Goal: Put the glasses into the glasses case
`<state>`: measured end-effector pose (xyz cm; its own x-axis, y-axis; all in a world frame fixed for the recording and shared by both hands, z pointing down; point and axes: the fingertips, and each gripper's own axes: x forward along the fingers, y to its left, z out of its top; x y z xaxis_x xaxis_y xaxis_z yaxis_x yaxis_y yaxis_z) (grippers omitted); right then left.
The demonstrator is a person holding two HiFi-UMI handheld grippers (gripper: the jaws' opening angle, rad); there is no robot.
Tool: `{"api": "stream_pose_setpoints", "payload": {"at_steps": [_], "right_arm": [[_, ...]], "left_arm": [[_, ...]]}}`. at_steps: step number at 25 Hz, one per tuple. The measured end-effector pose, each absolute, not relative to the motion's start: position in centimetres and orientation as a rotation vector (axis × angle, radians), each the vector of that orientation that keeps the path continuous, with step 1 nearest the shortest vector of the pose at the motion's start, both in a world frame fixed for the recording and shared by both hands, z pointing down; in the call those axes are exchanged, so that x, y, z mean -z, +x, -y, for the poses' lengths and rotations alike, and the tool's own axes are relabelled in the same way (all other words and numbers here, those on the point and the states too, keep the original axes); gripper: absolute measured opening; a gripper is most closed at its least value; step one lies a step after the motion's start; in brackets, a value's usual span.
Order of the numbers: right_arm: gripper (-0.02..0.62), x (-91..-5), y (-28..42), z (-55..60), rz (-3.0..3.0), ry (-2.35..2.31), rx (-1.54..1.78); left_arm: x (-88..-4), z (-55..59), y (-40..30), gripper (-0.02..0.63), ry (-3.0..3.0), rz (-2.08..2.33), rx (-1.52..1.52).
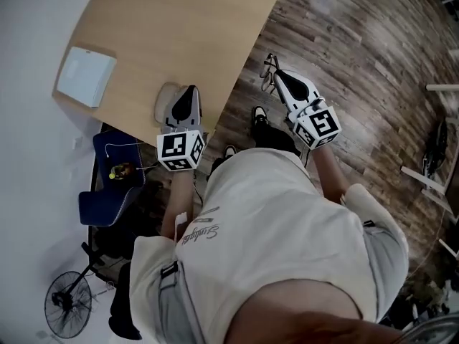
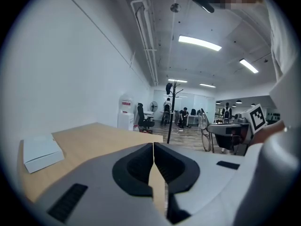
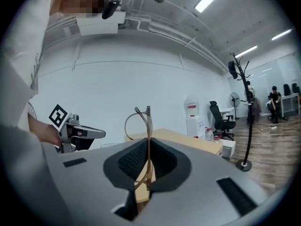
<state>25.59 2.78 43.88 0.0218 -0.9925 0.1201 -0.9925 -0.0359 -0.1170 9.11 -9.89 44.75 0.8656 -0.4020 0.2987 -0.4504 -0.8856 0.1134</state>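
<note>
- Off the wooden table's (image 1: 179, 27) edge, above the floor, the right gripper (image 3: 148, 150) is clamped on the glasses (image 3: 140, 121).
- The left gripper (image 2: 153, 149), jaws pressed together with nothing between them, hovers at the glasses case (image 1: 165, 99) lying near the table's edge.

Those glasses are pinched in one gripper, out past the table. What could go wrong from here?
1. The right gripper pinches the glasses by a thin bit of frame above the wooden floor, not the table; a slip could drop them.
2. The shut left gripper hangs over the glasses case, so it may block the way in.
</note>
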Motion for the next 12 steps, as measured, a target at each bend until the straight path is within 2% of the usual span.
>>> {"api": "stream_pose_setpoints", "payload": {"at_steps": [7,12], "right_arm": [[0.008,-44.9,28.2,3.8,-2.423,-2.006,0.285],[0.009,-45.7,28.4,8.3,-2.585,-1.803,0.306]], "left_arm": [[-44.2,13.8,10.3,0.017,2.776,0.945,-0.403],[-44.7,15.3,8.4,0.017,2.651,1.183,-0.432]]}}
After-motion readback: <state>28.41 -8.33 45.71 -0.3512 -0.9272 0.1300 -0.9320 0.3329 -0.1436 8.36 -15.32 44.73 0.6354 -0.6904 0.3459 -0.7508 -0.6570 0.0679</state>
